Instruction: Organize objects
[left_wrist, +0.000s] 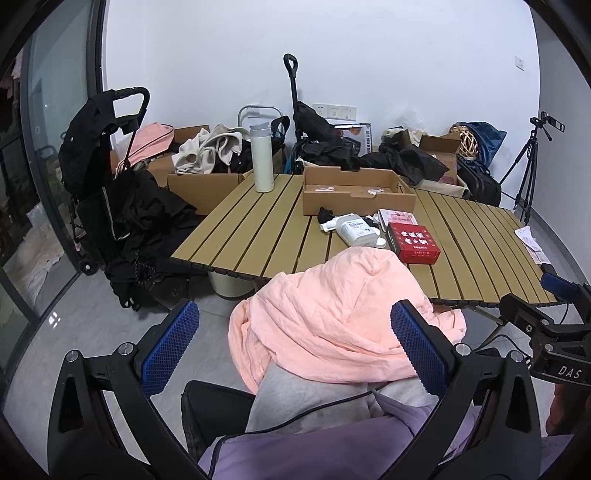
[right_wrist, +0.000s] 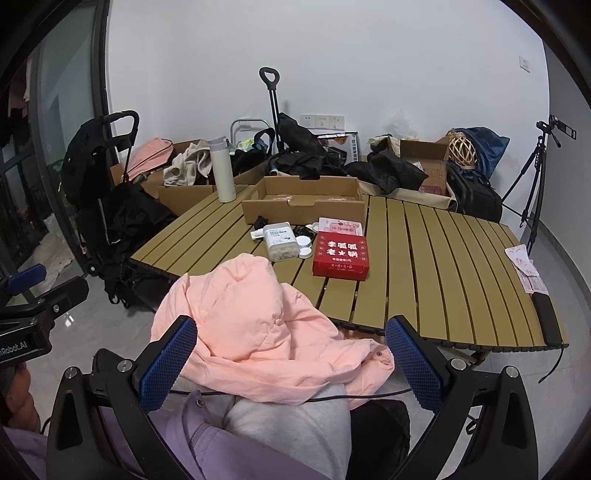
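Both tongs are spread wide with nothing between the pads: left tongs (left_wrist: 295, 347) and right tongs (right_wrist: 291, 362) hang low at the bottom of their frames, angled down over my lap.

Task items sit mid-frame on the slatted tan wooden surface (right_wrist: 443, 266). The flat red cardboard box with white lettering (right_wrist: 340, 258) lies nearest me. Just left of it lies the white plastic bottle on its side (right_wrist: 282, 242), with small white round caps (right_wrist: 305, 246) touching or nearly touching it. I see a small crumpled black item (right_wrist: 261, 220) behind the bottle. The open shallow brown cardboard tray (right_wrist: 303, 201) is behind all that, centre frame, and looks like the likely destination. The tall white insulated flask (right_wrist: 222, 170) stands upright at the surface's far left corner.

A peach quilted jacket (right_wrist: 251, 317) drapes over the near edge of the surface and onto my knees, right between the tongs and the items.

Risks as I judge them:
- Reaching forward could snag a finger in the jacket and drag it across the surface, sweeping the bottle and caps.
- The bottle lies on its side, so a nudge may roll it.
- The caps are small and low; wide pads may push them instead of pinching.
- The black cable (right_wrist: 332, 398) across my lap could catch on the right tongs.
- The flask near the edge could tip if bumped by the left side.
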